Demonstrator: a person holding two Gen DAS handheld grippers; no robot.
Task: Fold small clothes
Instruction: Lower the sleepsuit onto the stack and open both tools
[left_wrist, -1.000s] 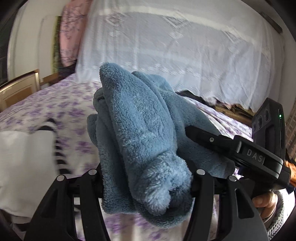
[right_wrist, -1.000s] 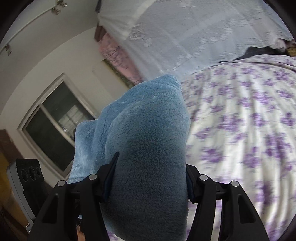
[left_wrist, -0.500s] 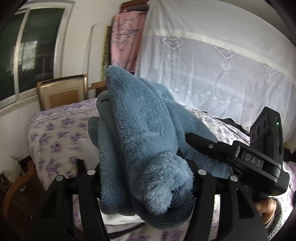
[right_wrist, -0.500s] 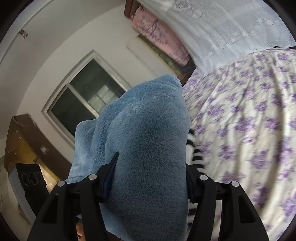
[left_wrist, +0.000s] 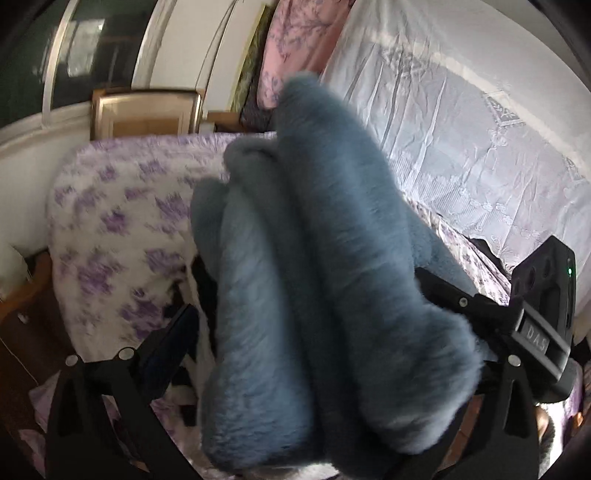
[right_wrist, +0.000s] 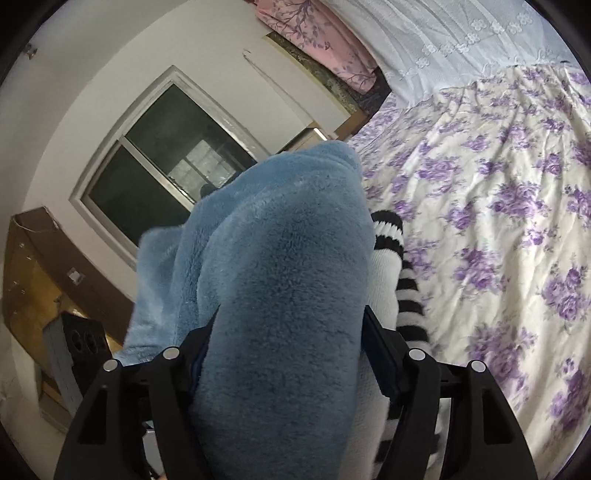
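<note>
A folded blue fleece garment (left_wrist: 332, 277) fills the left wrist view. My left gripper (left_wrist: 314, 325) is opening: its left finger (left_wrist: 177, 332) stands clear of the fleece, and the other finger is hidden behind it. In the right wrist view the same fleece (right_wrist: 280, 295) bulges between the fingers of my right gripper (right_wrist: 290, 325). Those jaws are opening too, with both pads still against the pile. My right gripper (left_wrist: 535, 332) also shows side-on at the right of the left view. Under the fleece lie a white garment (right_wrist: 382, 266) and a black-and-white striped sock (right_wrist: 388, 229).
The bed with its purple-flowered sheet (right_wrist: 498, 221) stretches to the right; its corner (left_wrist: 110, 221) drops off to a wooden floor edge (left_wrist: 22, 332). A wooden frame (left_wrist: 144, 114), a window (right_wrist: 159, 177), a pink curtain (left_wrist: 295, 37) and a white lace drape (left_wrist: 461, 147) stand behind.
Both grippers carried the fleece sideways and slightly down, over to the bed's corner above the white and striped clothes. The left jaws sprang wide apart; the right jaws widened a little.
</note>
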